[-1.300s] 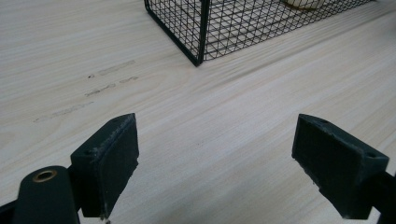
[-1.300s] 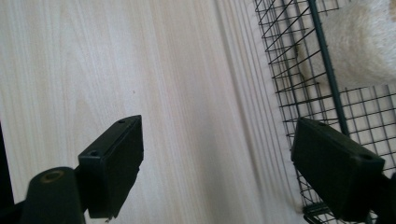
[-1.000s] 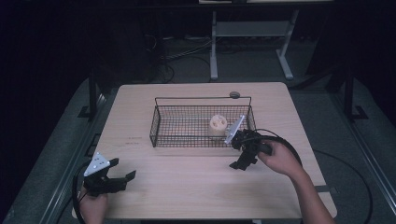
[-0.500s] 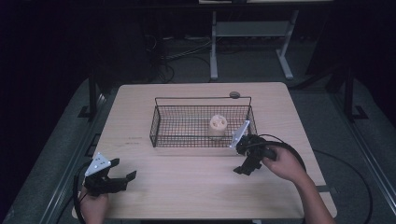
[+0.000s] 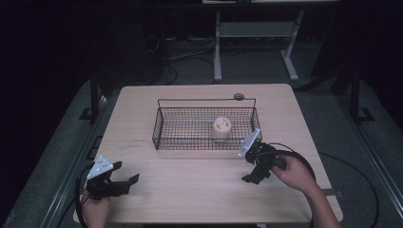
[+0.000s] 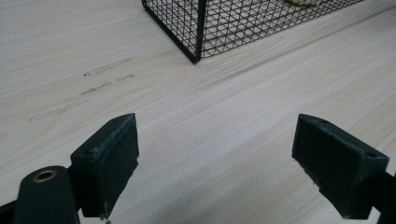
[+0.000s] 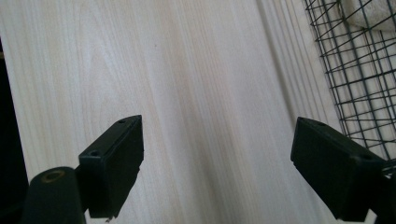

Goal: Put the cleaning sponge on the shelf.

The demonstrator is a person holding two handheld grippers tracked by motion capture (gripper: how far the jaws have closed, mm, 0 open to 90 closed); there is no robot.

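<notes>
With the lotus root slice (image 5: 222, 126) set in the wire basket (image 5: 164, 127), the empty, spread right claw (image 5: 255, 172) is best drawn back clear of the mesh

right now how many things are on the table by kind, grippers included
wire baskets: 1, black mesh basket
lotus root slices: 1, pale piece inside the basket
small dark round objects: 1, disc at the table's far edge, too small to identify
grippers: 2, left gripper and right gripper, both with jaws apart and holding nothing
total: 5
</notes>
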